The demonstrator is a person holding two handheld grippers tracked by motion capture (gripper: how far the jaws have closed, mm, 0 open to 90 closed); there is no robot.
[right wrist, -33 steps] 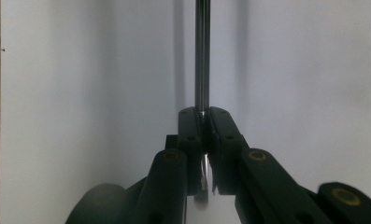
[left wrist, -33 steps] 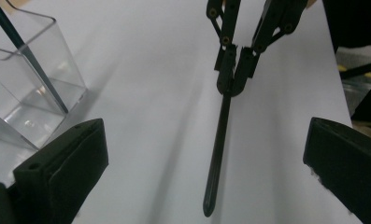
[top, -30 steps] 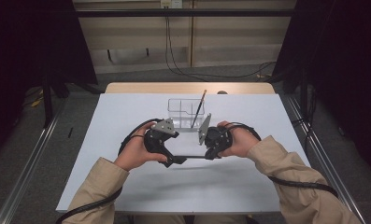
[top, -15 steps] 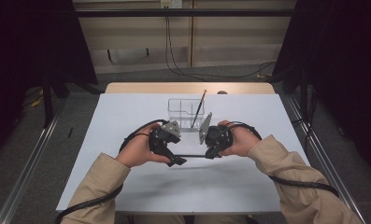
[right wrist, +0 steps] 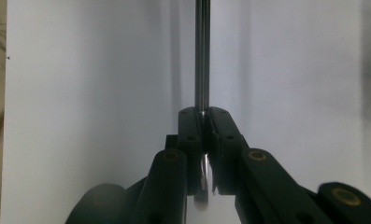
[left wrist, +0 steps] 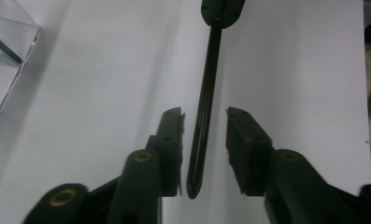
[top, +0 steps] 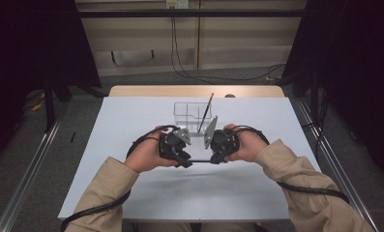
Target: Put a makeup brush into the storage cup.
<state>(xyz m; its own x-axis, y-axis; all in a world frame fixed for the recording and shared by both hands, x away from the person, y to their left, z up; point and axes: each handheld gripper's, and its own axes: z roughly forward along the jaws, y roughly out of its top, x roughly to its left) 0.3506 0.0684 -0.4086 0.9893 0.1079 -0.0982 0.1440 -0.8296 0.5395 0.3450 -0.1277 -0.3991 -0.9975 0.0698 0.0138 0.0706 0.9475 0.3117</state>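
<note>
A slim dark pen (top: pixel 199 161) lies level just above the white table, spanning the gap between my two grippers. My right gripper (top: pixel 214 160) is shut on one end; in the right gripper view the shaft (right wrist: pixel 202 56) runs straight out from the closed jaws (right wrist: pixel 205 117). My left gripper (top: pixel 185 162) faces it from the other side. In the left gripper view its jaws stand open (left wrist: pixel 204 135) with the pen's free end (left wrist: pixel 203 121) between them, close to the left pad (left wrist: pixel 175 140) and apart from the other. The right gripper's tip (left wrist: pixel 223 9) shows at the top.
A clear plastic organiser (top: pixel 187 115) stands just behind the grippers, with a thin stick (top: pixel 205 112) leaning out of it; its corner (left wrist: pixel 8 44) appears in the left gripper view. The white table (top: pixel 131 121) has room all round, and cables trail from both grippers along the sleeves.
My left gripper has shifted slightly right, toward the right gripper, bringing its jaws around the pen's free end. The right gripper has held still.
</note>
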